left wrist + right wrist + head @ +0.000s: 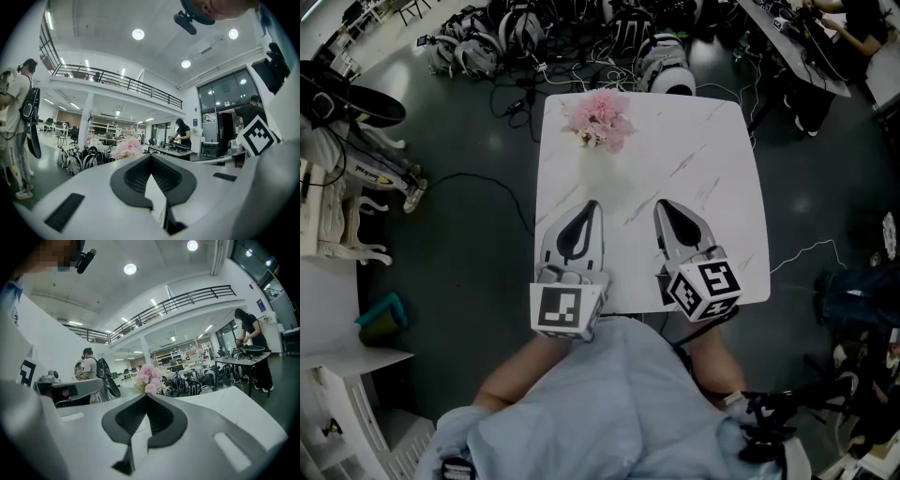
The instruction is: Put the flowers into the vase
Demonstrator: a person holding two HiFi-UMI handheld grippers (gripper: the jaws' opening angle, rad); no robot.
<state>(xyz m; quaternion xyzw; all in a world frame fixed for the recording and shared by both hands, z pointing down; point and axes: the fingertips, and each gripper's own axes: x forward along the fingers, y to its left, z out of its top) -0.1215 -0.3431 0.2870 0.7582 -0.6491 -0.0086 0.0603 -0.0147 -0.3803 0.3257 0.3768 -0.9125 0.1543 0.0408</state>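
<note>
A bunch of pink flowers (600, 119) stands at the far end of the white marble table (703, 169); I cannot make out a vase under it. The flowers show small beyond the jaw tips in the left gripper view (125, 147) and in the right gripper view (151, 378). My left gripper (592, 204) and right gripper (664, 204) hover side by side over the table's near half, well short of the flowers. Both point toward them. Each pair of jaws meets at the tip with nothing between, as seen on the left gripper (151, 155) and the right gripper (146, 394).
Several bags (502, 37) and cables (520, 94) lie on the dark floor beyond the table. A person works at a desk (811, 47) at the far right. White furniture (328, 225) stands at the left. Another person with a backpack (21, 122) stands left.
</note>
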